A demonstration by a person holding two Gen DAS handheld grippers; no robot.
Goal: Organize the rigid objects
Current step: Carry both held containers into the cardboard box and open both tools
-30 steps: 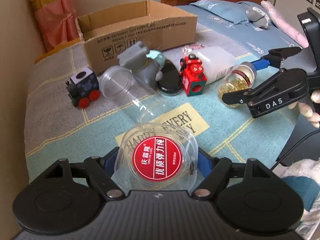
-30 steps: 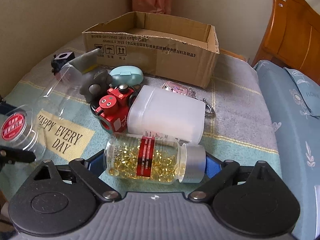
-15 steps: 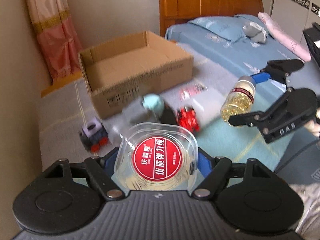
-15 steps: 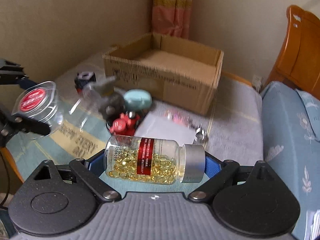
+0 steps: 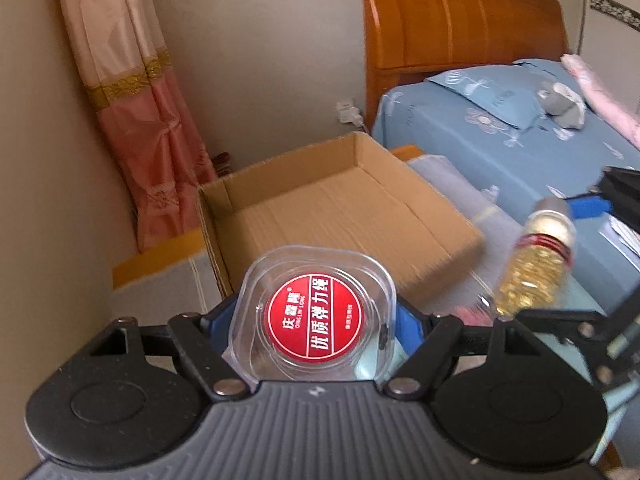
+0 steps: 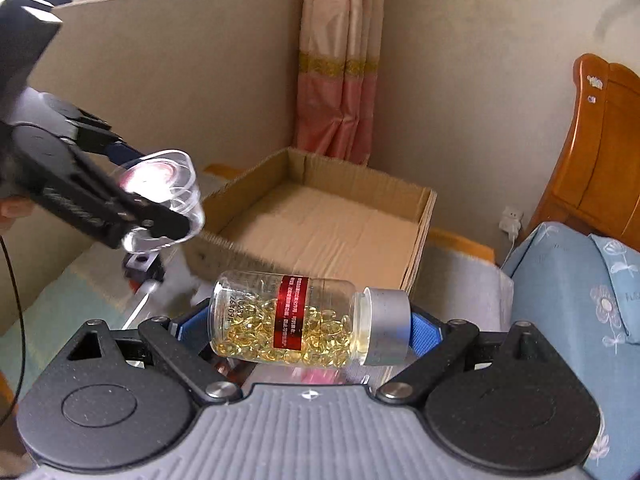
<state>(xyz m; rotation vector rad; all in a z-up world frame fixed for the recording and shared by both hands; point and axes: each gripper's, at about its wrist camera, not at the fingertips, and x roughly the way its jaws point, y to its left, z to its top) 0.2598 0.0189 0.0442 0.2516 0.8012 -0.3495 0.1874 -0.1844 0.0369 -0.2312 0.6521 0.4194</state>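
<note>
My left gripper (image 5: 316,322) is shut on a clear plastic case with a round red label (image 5: 314,314), held in the air just before the open cardboard box (image 5: 340,208). In the right wrist view the same clear case (image 6: 160,196) hangs at the left, by the box's near left corner. My right gripper (image 6: 310,322) is shut on a glass bottle of yellow capsules (image 6: 296,320) with a silver cap, lying sideways between the blue pads, in front of the cardboard box (image 6: 320,224). The left wrist view shows that capsule bottle (image 5: 532,268) at the right. The box's floor is bare.
A toy train (image 6: 142,270) shows below the left gripper on the blanket. A wooden headboard (image 5: 460,20) and a bed with blue bedding (image 5: 500,120) lie to the right. A pink curtain (image 5: 132,120) hangs in the corner behind the box.
Both grippers have risen from the blanket with their objects and moved toward the cardboard box. The toys and containers on the blanket have dropped out of view below.
</note>
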